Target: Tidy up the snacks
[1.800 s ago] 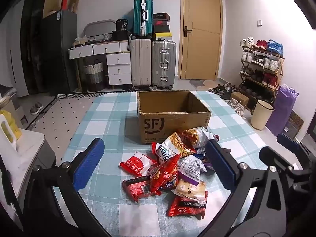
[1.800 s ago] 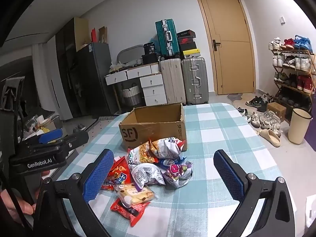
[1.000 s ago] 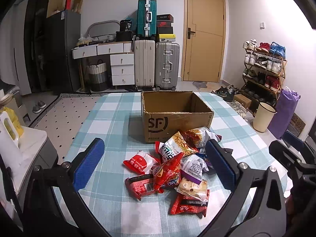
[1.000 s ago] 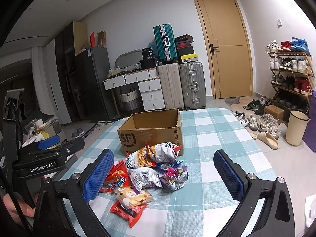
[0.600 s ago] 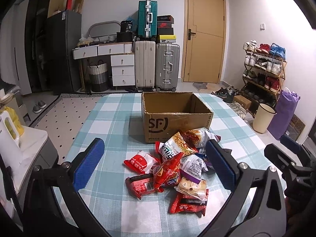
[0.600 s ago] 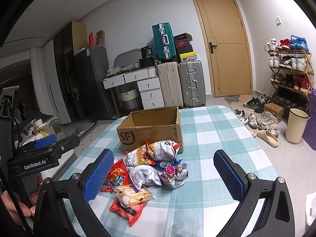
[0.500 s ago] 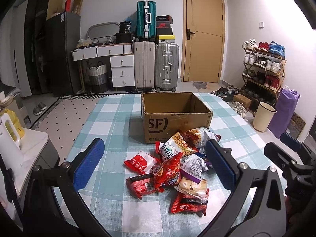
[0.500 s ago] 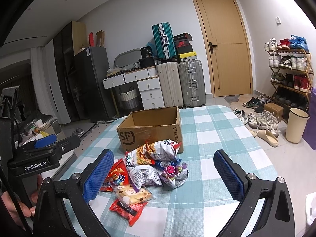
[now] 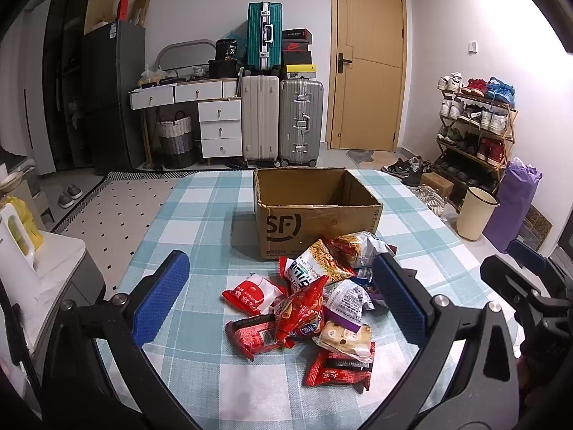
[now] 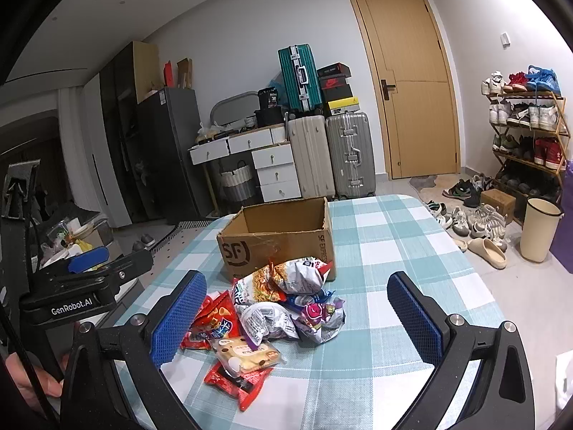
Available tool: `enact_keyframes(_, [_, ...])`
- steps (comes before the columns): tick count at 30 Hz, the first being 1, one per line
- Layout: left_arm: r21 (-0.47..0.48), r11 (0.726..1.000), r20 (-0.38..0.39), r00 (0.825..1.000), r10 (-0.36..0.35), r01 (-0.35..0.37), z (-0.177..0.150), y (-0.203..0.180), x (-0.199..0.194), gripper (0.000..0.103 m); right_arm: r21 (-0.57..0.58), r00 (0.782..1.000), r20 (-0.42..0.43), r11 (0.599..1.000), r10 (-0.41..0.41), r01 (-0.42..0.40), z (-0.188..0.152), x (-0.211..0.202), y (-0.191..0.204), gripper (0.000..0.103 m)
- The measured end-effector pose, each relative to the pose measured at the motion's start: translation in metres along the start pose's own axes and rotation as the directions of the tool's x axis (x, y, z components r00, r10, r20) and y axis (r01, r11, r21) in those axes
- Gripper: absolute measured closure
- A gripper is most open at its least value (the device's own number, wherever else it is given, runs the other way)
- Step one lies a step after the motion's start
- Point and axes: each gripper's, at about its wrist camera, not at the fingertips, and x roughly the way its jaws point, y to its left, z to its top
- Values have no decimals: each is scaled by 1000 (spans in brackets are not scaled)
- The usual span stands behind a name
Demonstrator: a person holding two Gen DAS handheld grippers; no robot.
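Note:
A heap of snack packets (image 9: 315, 297) (image 10: 272, 311) lies on the checked tablecloth, red, silver and purple bags among them. Just behind it stands an open brown cardboard box (image 9: 315, 211) (image 10: 279, 240), empty as far as I can see. My left gripper (image 9: 283, 297) hovers wide open above the near side of the heap, nothing between its blue pads. My right gripper (image 10: 297, 319) is also wide open, held above the heap from the right. Each gripper shows at the edge of the other's view.
The table (image 9: 200, 222) has free cloth left of the box and to the right (image 10: 401, 251). Suitcases (image 9: 279, 118), white drawers, a door (image 9: 365, 82) and a shoe rack (image 9: 472, 125) line the room behind. A white appliance (image 9: 18, 251) stands at the left.
Both grippers have drifted slightly; the views shifted a little, and the heap and box sit almost where they were. Both stay open and no packet has moved.

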Motion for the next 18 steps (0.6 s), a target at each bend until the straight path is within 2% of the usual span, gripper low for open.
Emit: enact_keyframes(18, [-19, 1000, -3, 1000, -6, 6, 0, 1, 0, 1, -1, 1000, 3, 1000, 10, -10, 5, -2, 3, 0])
